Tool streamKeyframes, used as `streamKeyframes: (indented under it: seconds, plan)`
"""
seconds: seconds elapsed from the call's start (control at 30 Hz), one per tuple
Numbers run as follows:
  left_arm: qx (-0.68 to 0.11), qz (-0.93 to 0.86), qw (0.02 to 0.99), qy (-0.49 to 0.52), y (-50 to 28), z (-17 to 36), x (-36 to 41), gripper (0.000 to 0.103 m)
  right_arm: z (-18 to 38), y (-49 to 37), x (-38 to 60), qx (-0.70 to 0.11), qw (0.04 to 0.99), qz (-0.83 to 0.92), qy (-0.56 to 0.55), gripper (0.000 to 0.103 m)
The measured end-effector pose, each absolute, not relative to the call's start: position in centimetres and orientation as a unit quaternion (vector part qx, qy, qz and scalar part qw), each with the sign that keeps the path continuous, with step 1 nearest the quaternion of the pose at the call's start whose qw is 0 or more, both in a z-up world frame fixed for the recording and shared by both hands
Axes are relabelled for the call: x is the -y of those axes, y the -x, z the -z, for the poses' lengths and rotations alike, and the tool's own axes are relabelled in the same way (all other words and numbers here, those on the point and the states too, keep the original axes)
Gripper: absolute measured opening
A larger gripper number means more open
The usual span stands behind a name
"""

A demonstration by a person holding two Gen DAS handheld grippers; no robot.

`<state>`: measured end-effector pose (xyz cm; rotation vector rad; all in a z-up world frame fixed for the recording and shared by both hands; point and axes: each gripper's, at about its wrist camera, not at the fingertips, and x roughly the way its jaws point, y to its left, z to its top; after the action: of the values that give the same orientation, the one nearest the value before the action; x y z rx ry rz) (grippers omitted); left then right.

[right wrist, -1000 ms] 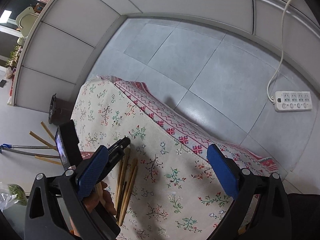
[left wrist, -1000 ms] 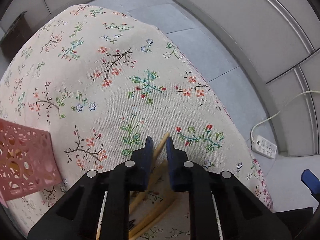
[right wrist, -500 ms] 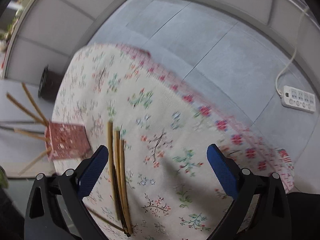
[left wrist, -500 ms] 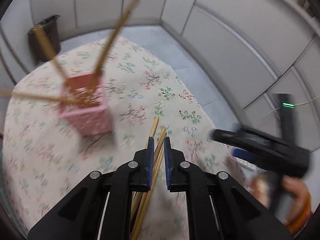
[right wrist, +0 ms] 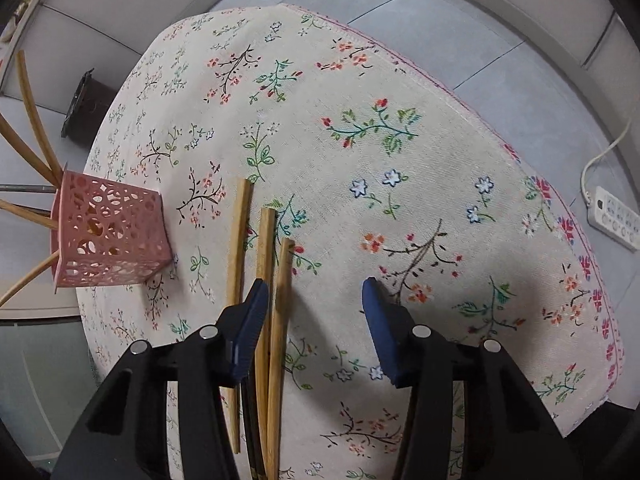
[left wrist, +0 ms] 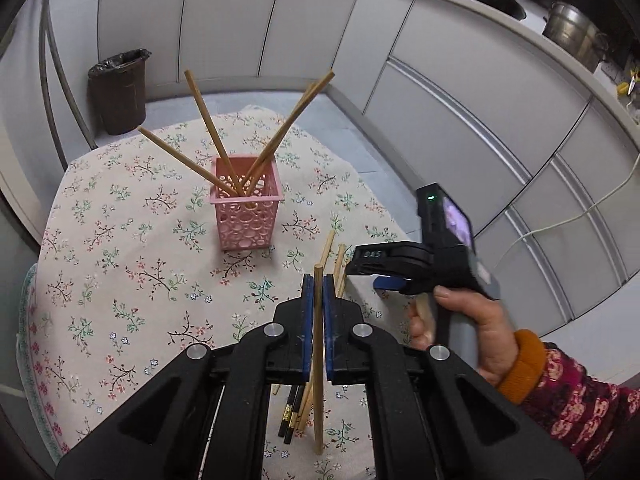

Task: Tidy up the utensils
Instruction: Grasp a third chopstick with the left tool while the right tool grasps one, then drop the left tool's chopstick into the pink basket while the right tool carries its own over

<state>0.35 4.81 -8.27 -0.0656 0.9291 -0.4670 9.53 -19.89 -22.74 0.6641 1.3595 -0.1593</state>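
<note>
Left gripper [left wrist: 315,296] risen, chopstick [left wrist: 318,360] clamped, pink holder [left wrist: 247,205] ahead

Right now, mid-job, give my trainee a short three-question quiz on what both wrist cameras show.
1. True or false: the left gripper is shut on a single light wooden chopstick.
2. Multiple choice: the right gripper is A) shut on a chopstick, B) open above the loose wooden chopsticks on the floral tablecloth, C) inside the holder.
3. Fill in: the pink perforated square holder already has ____ wooden chopsticks leaning out of it.

Key: 1 true. 2 B. 3 four.
</note>
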Motion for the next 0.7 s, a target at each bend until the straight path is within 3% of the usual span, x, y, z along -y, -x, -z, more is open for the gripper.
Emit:
streamKeyframes:
  seconds: [0.07, 0.13, 0.2, 0.4, 0.47, 0.5, 0.53, 0.7]
  plan:
    - [-0.441, 0.225, 0.868, 0.034, 0.0, 8.1, -5.3, 0.004, 22.7, -10.0, 19.3, -0.614, 0.731, 0.079, -0.287, 0.049]
    - [-0.437, 0.225, 0.870, 0.036, 0.2, 7.8, -5.6, 0.004, 22.5, -10.3, 18.4, -0.617, 0.742, 0.096, -0.244, 0.036]
    - [-0.431, 0.223, 0.873, 0.040, 0.5, 7.3, -5.9, 0.004, 22.4, -10.3, 18.0, -0.616, 0.752, 0.104, -0.211, 0.030]
    - [-0.420, 0.225, 0.878, 0.036, 1.1, 6.4, -5.8, 0.004, 22.4, -10.3, 16.2, -0.608, 0.772, 0.101, -0.152, 0.038]
    - [-0.415, 0.226, 0.881, 0.030, 1.5, 6.0, -5.6, 0.004, 22.3, -10.1, 15.5, -0.602, 0.782, 0.102, -0.122, 0.032]
    - [-0.412, 0.227, 0.882, 0.026, 1.7, 5.8, -5.6, 0.004, 22.3, -10.0, 15.8, -0.599, 0.785, 0.100, -0.124, 0.014]
    - [-0.408, 0.227, 0.884, 0.024, 2.0, 5.5, -5.7, 0.004, 22.4, -10.1, 16.4, -0.601, 0.782, 0.079, -0.147, 0.010]
    - [-0.376, 0.219, 0.900, 0.033, 3.3, 3.5, -7.0, 0.004, 20.4, -9.2, 19.4, -0.569, 0.796, 0.053, -0.198, 0.005]
